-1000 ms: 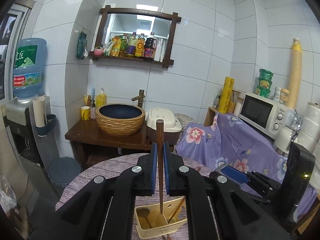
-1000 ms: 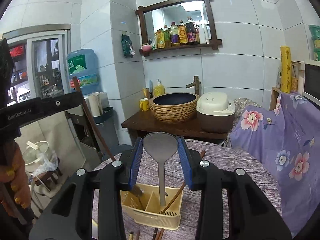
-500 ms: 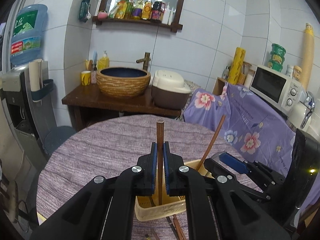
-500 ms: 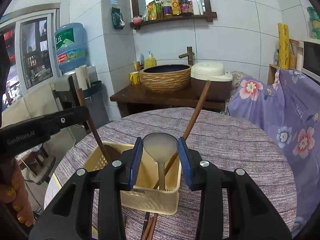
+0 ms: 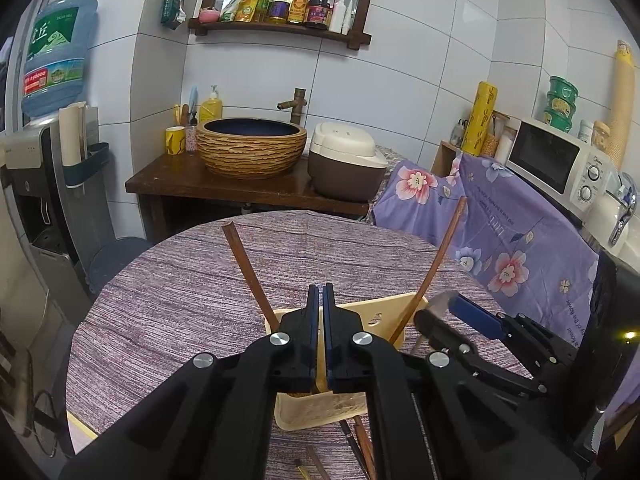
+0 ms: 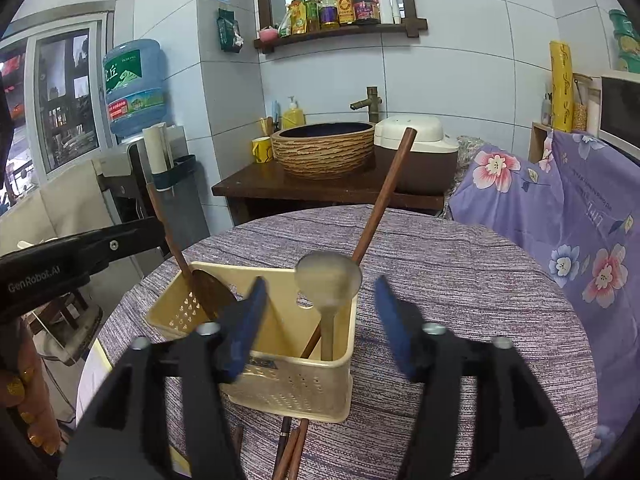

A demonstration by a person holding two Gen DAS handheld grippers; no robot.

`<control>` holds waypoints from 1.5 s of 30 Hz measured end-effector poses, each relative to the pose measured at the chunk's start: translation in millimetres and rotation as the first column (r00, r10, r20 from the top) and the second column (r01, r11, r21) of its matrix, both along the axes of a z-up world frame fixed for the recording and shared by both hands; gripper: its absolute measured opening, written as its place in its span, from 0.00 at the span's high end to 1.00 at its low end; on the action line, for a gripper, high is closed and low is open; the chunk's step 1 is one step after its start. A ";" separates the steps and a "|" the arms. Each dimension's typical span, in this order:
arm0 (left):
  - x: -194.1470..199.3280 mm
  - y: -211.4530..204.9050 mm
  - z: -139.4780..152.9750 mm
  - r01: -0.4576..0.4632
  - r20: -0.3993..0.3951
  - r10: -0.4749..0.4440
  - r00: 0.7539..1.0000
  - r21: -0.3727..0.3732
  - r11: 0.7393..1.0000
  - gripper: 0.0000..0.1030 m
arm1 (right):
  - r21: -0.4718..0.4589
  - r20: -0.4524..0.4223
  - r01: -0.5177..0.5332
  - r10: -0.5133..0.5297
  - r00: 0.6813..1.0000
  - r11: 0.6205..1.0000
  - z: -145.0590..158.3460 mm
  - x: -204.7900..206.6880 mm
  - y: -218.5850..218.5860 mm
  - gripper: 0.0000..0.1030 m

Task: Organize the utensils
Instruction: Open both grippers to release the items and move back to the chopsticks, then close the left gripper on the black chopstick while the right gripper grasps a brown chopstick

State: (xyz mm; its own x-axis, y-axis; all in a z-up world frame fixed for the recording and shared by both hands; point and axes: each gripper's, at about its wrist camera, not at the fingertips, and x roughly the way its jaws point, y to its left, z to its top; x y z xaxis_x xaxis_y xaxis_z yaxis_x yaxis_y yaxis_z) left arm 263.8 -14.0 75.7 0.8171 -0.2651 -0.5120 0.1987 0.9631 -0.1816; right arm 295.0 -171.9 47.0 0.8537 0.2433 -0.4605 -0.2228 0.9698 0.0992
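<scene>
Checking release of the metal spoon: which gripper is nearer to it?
Right. The right gripper straddles the metal spoon standing in the yellow caddy, its fingers opening and clear of it. The left gripper is shut over the caddy's other compartment.

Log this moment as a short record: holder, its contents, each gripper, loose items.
holder: cream plastic utensil caddy, perforated, divided into compartments, on the purple striped tablecloth
contents: grey metal spoon bowl up, right compartment; dark wooden ladle, left compartment; brown wooden chopstick leaning
left gripper: shut, nothing between the fingers
right gripper: opening, fingers clear of the spoon
loose items: more chopsticks on the cloth before the caddy
</scene>
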 end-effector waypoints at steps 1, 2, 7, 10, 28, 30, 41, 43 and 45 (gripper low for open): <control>-3.1 1.6 0.5 0.001 -0.001 -0.001 1.000 -0.006 1.000 0.96 | 0.004 0.010 0.006 -0.006 1.000 1.000 0.4 -3.7 -1.1 0.34; -5.8 3.1 -0.2 0.004 -0.003 -0.004 1.000 -0.012 1.000 0.95 | 0.005 0.014 0.007 -0.007 1.000 1.000 0.7 -6.8 -1.9 0.34; -29.3 11.9 -12.1 -0.006 -0.011 0.006 1.000 -0.023 1.000 0.54 | 0.007 0.004 0.017 -0.017 1.000 1.000 -0.7 -30.0 -10.4 0.34; -45.6 17.7 -30.6 -0.042 -0.031 0.042 0.999 0.004 0.999 0.49 | -0.006 -0.046 0.016 -0.016 0.999 1.000 -10.8 -43.9 -14.3 0.34; -87.1 32.8 -129.5 -0.131 -0.246 0.142 0.959 0.062 0.989 0.50 | -0.040 -0.429 -0.085 0.060 0.901 0.996 -129.2 -68.8 29.1 0.71; -88.6 31.3 -132.2 -0.132 -0.250 0.144 0.957 0.065 0.989 0.50 | -0.036 -0.442 -0.077 0.053 0.895 0.996 -133.1 -67.1 30.1 0.73; -87.9 16.7 -146.2 -0.093 -0.286 0.111 0.952 0.076 0.993 0.50 | -0.003 -0.464 -0.046 0.040 0.885 0.999 -140.8 -59.1 24.2 0.85; -87.5 13.6 -149.7 -0.086 -0.297 0.105 0.949 0.076 0.993 0.51 | 0.014 -0.466 -0.045 0.047 0.883 0.999 -140.5 -59.3 22.7 0.85; -86.8 10.6 -152.0 -0.079 -0.305 0.099 0.947 0.076 0.994 0.51 | 0.041 -0.463 -0.045 0.059 0.884 0.998 -137.8 -60.5 20.3 0.89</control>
State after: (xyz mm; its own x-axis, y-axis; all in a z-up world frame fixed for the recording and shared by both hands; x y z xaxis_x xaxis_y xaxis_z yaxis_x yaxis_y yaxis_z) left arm 177.0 -3.4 -76.3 0.6359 -0.1581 -0.7554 0.0554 0.9856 -0.1597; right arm 234.5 -151.6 -90.8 0.5301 0.3006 -0.7929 -0.1949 0.9532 0.2310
